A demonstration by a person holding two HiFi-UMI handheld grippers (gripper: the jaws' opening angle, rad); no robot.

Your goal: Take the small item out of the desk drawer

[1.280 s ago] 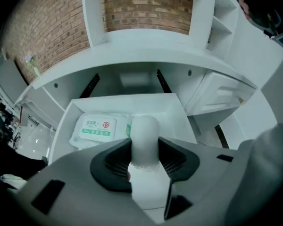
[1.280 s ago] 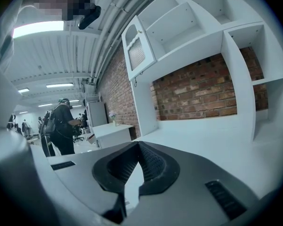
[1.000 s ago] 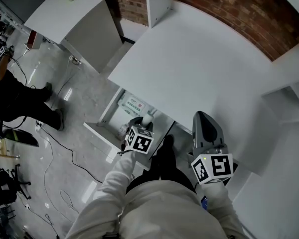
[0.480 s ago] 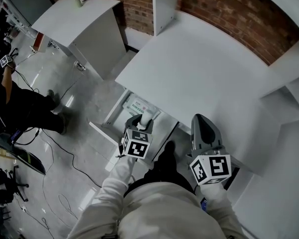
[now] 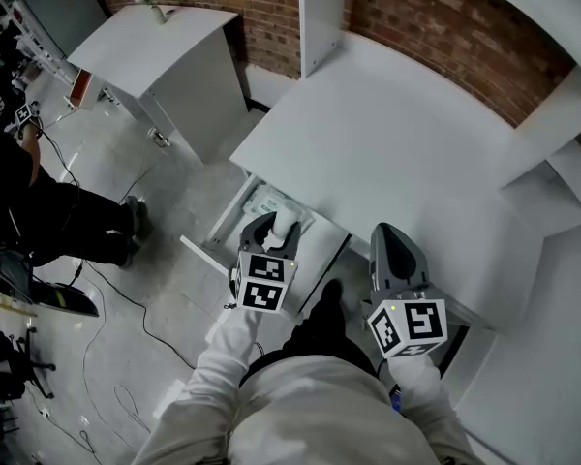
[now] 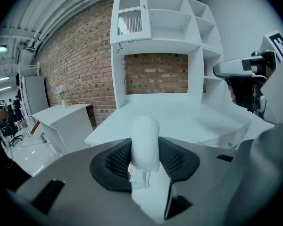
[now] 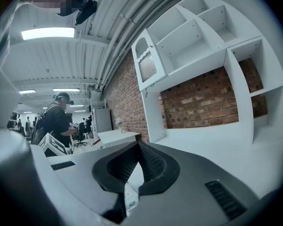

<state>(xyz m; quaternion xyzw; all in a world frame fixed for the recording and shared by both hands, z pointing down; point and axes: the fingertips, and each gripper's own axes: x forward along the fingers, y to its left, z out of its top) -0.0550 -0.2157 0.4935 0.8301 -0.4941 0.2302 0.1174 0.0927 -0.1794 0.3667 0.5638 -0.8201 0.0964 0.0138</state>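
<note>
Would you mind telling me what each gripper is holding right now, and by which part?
The left gripper grips a small white item around its middle, the rounded end protruding past the fingers. The right gripper holds nothing.

The small item (image 6: 145,142) is white. The desk (image 5: 397,143) is white too. The wall (image 5: 261,13) is red-brown brick. The left gripper (image 5: 274,231) and right gripper (image 5: 395,250) are grey, with black-and-white square marks.

Counts: left hand-held gripper (image 5: 272,224) + right hand-held gripper (image 5: 392,232) = 2; white roll (image 6: 145,135) 1; open drawer (image 5: 229,211) 1; surface (image 5: 387,143) 1; side cabinet (image 5: 155,42) 1.
</note>
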